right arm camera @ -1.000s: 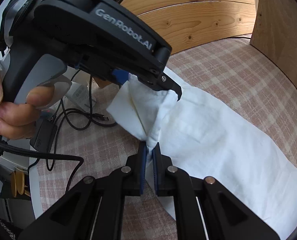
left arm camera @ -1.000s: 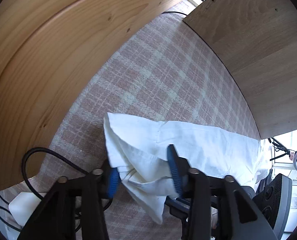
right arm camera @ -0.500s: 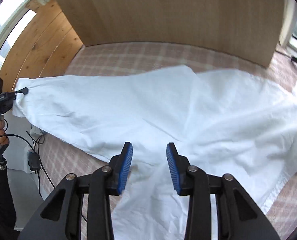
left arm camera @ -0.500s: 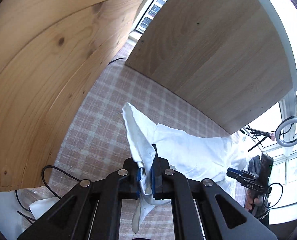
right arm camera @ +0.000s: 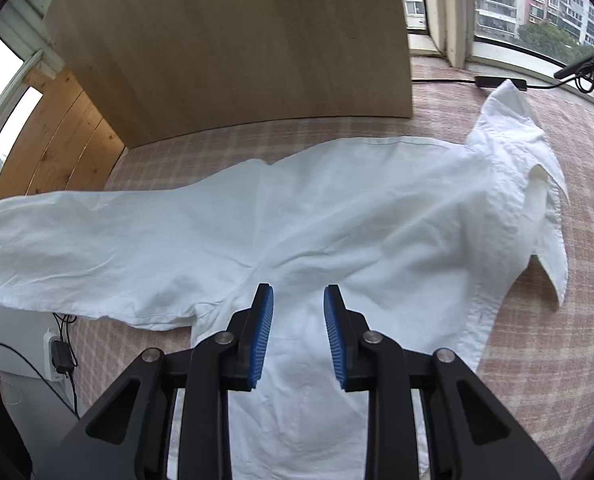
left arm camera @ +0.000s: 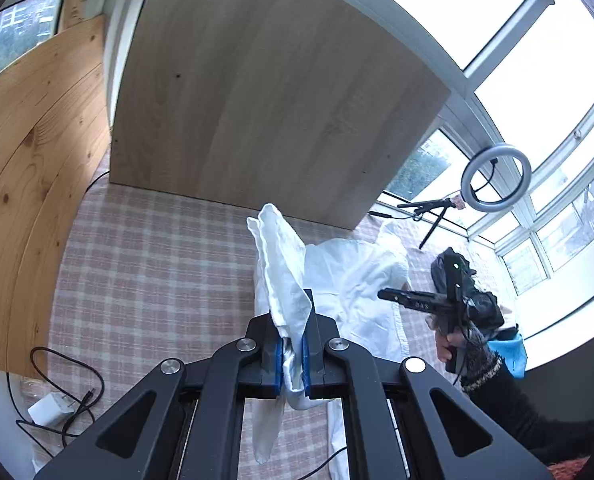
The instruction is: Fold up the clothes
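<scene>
A white collared shirt (right arm camera: 337,208) lies spread on a pink plaid cloth (right arm camera: 537,340), collar at the right and one sleeve (right arm camera: 77,240) stretched out to the left. My left gripper (left arm camera: 293,356) is shut on the sleeve's cuff end (left arm camera: 281,264), holding it raised above the cloth. My right gripper (right arm camera: 298,336) hovers open over the shirt near the armpit seam, nothing between its blue pads (right arm camera: 263,336). In the left wrist view the right gripper (left arm camera: 437,304) shows at the right, held by a hand.
A light wooden panel (right arm camera: 233,40) stands upright behind the shirt; pine boards (left arm camera: 25,168) line the left side. A white charger and black cables (left arm camera: 61,404) lie at the cloth's left edge. A ring light (left arm camera: 495,178) stands by the windows.
My left gripper has lifted the sleeve end higher and drawn it out. The right gripper has shifted along the shirt toward the collar side, still open.
</scene>
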Tool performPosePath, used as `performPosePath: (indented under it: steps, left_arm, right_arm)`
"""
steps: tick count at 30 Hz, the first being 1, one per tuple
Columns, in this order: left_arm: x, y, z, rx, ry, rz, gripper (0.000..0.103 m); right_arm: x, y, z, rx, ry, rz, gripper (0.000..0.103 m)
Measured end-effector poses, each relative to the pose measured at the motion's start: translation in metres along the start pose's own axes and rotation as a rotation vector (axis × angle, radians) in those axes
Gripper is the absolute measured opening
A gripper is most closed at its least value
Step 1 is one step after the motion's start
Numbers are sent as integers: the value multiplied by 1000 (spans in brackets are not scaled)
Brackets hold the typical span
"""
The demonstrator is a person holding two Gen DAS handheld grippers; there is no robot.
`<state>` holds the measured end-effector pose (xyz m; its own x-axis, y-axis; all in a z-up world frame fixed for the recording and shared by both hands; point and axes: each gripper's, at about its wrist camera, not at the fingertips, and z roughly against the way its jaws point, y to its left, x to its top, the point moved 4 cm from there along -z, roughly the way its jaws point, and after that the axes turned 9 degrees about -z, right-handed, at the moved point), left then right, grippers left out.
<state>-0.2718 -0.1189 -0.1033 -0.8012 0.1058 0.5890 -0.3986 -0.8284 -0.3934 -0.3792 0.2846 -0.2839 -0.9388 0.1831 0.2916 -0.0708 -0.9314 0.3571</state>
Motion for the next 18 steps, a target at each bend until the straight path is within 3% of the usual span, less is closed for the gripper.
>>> performPosePath:
  steps: [2,4,8,12,16,18]
  left_arm:
    - [1,-23,-2,-27,8,-49,5]
    - [2,-47,-3,-55,17,-98,5]
    - [2,-97,-9,-113,38,-201,5]
    - [-17,-173,-28,-170,90,-361,6]
    - [-71,-240,-62,-211,214,-494,6]
    - [-107,-265,-82,-206,286,-552,5]
  right_arm:
    - [4,-47,4,-179,47,-52,26]
    - [-1,-67,3,-234,87,-77,25]
    - [-27,-54,31,-60,58,-101,26]
    - [-54,-48,67,84,47,-121,26]
    - [-84,-63,134,289,42,-145,26]
    - [-103,-71,171,351,27,-115,31]
